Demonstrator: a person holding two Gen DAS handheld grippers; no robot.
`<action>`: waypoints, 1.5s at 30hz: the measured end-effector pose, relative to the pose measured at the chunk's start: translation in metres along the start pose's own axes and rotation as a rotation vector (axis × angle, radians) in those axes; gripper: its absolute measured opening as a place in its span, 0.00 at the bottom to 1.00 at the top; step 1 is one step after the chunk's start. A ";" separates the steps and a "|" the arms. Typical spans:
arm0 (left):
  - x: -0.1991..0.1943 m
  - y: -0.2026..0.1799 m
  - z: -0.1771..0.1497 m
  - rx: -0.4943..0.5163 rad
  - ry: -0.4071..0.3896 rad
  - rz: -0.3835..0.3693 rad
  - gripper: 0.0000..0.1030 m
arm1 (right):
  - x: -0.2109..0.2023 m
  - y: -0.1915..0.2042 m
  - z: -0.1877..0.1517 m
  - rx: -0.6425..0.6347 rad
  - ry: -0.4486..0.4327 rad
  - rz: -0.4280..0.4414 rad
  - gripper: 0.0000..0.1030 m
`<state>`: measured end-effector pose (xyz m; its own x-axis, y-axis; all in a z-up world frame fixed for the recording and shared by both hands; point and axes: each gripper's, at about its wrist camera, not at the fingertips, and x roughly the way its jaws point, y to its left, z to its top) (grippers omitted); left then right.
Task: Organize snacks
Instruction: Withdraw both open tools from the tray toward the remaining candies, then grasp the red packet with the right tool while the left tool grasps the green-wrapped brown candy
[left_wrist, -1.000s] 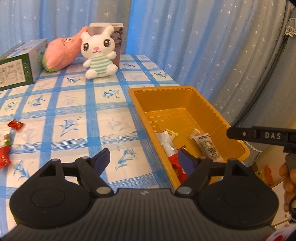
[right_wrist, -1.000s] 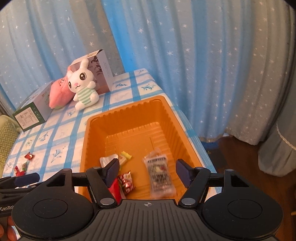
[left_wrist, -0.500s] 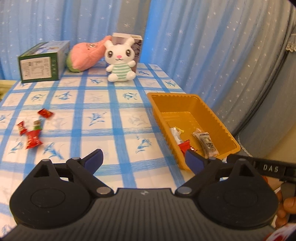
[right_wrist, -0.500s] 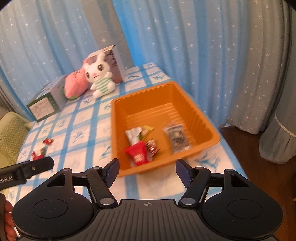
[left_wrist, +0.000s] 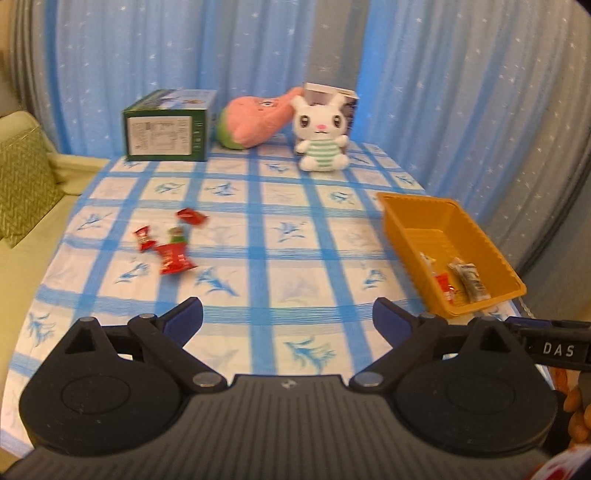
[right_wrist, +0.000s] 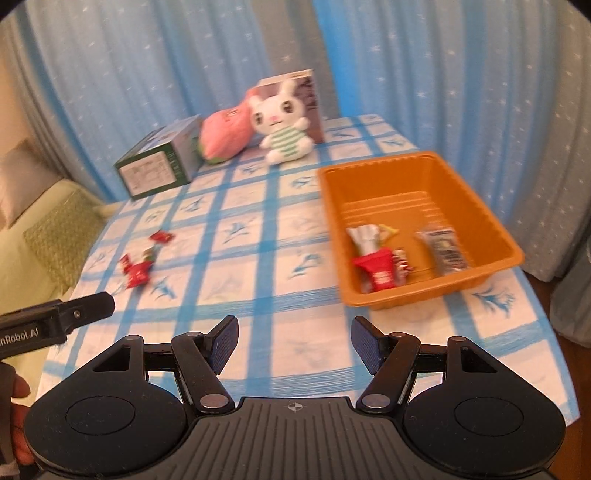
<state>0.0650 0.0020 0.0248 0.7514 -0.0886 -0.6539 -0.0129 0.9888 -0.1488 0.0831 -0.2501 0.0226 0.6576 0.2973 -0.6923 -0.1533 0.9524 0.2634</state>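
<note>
Snacks, sorted: several packets lie in the orange tray (right_wrist: 476, 206) at the table's right edge, among them a red packet (right_wrist: 380, 271) and a clear sachet (right_wrist: 443, 249). Snacks, outstanding: a loose cluster of small red wrappers (left_wrist: 173, 258) on the checked tablecloth (left_wrist: 280, 258), well apart from the tray. Task judged partly done. Left gripper (left_wrist: 288, 319): jaws just opened wide, nothing between them. Right gripper (right_wrist: 294, 341): moderately parted, empty.
</note>
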 end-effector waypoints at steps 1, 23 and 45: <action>-0.002 0.007 0.000 -0.013 0.007 0.004 0.95 | 0.001 0.005 -0.001 -0.009 0.000 0.003 0.65; -0.015 0.095 0.010 -0.078 0.025 0.132 0.94 | 0.045 0.104 0.020 -0.164 -0.003 0.101 0.66; 0.067 0.187 0.046 -0.068 0.013 0.175 0.94 | 0.164 0.182 0.033 -0.263 0.005 0.222 0.65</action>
<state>0.1429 0.1862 -0.0126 0.7253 0.0820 -0.6835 -0.1877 0.9788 -0.0818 0.1871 -0.0306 -0.0213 0.5837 0.4988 -0.6407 -0.4774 0.8491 0.2261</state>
